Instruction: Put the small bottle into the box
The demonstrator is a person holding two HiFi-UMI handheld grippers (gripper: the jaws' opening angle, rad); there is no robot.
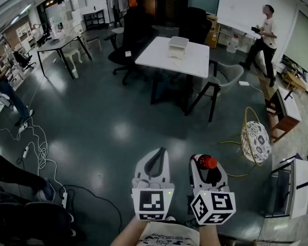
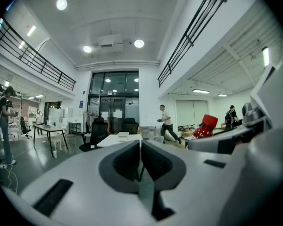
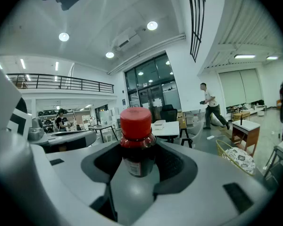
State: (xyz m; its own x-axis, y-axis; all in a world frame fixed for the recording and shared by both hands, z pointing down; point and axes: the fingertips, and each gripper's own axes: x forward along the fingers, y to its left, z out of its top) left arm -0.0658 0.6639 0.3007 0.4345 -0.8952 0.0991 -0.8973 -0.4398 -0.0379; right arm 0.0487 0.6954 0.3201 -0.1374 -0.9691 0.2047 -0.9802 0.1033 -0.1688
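Right gripper view: small bottle (image 3: 136, 147) upright between the jaws of the right gripper (image 3: 137, 161), clamped at the belly, just under the shoulder. Red cap (image 3: 135, 122) screwed on, well clear above the pads; dark fill behind a pale label (image 3: 134, 167). Jaws spread wide around the round body and pressing on both sides. Held, then, not just cradled.

Left gripper view: left gripper (image 2: 140, 161) pinched together on nothing, jaws meeting edge to edge, carried just beside the right one.

Head view: both tools low, close in front of the body, over bare floor (image 1: 108, 132). Box (image 1: 178, 44), white and lidded by the look of it, on a white table (image 1: 159, 58) well apart, across the room. A person (image 1: 265, 40) standing farther off to the right.

Handling, as a judgement only: probably light, being small and mostly liquid. Stiff wall, glass or hard plastic, impossible to say which, so to be treated as breakable. Smooth and round, therefore likely to twist or slide in flat pads. Best taken where taken now, at the widest part of the body, never by the cap or the narrow neck. Best kept upright on the way over. No hard squeeze needed, only a firm, even one. At the box, better lowered to the bottom than dropped.
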